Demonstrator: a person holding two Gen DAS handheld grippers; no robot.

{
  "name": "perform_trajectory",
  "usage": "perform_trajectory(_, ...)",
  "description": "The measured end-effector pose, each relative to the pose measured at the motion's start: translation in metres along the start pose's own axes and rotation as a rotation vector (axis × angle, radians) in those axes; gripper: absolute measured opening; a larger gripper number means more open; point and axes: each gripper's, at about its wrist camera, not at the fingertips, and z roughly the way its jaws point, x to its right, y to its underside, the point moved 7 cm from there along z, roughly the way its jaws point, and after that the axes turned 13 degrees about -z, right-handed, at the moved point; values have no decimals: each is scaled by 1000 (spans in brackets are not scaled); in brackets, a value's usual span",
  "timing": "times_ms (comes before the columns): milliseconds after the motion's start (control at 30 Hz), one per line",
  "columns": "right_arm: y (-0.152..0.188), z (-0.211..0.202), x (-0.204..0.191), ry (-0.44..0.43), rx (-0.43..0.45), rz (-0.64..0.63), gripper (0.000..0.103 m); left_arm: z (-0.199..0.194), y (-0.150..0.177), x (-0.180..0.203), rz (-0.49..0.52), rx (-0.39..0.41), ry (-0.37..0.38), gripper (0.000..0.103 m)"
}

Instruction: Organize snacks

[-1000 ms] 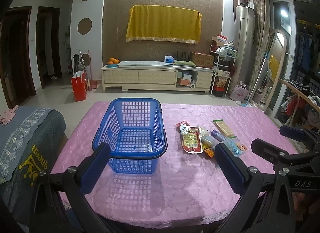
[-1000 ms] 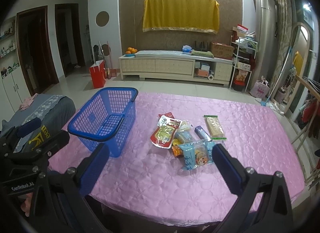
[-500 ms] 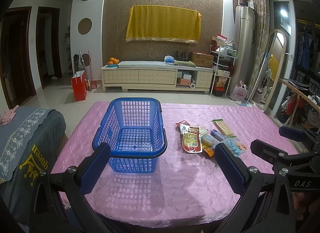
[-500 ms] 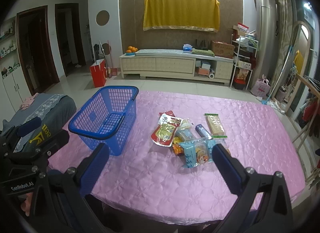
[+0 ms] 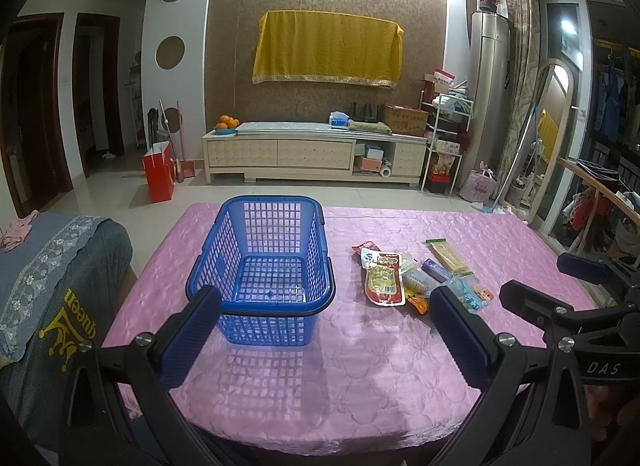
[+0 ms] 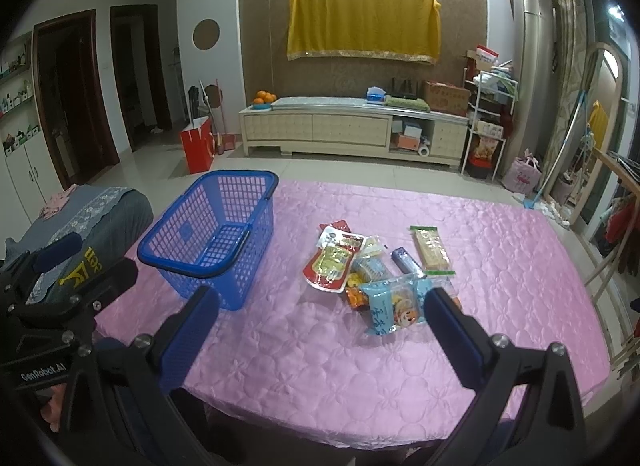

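A pink quilted satin tablecloth is covering the table. An empty blue plastic lattice basket is sitting on its left part, and a heap of bright foil snack packets is lying just right of it, apart. I am holding my left gripper and right gripper wide apart, gripping nothing.

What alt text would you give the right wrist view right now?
The open right gripper hovers over a pink table, facing a pile of snack packets. An empty blue basket sits left of the pile, with a TV cabinet beyond.
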Motion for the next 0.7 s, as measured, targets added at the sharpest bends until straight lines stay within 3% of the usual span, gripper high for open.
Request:
perform_trajectory(467,0,2,1,-3,-1,2,103,0,-2,1,9,-8,3,103)
perform_trajectory(700,-2,5,24,12,1,9,103,7,-7,16,29,-19,18,103)
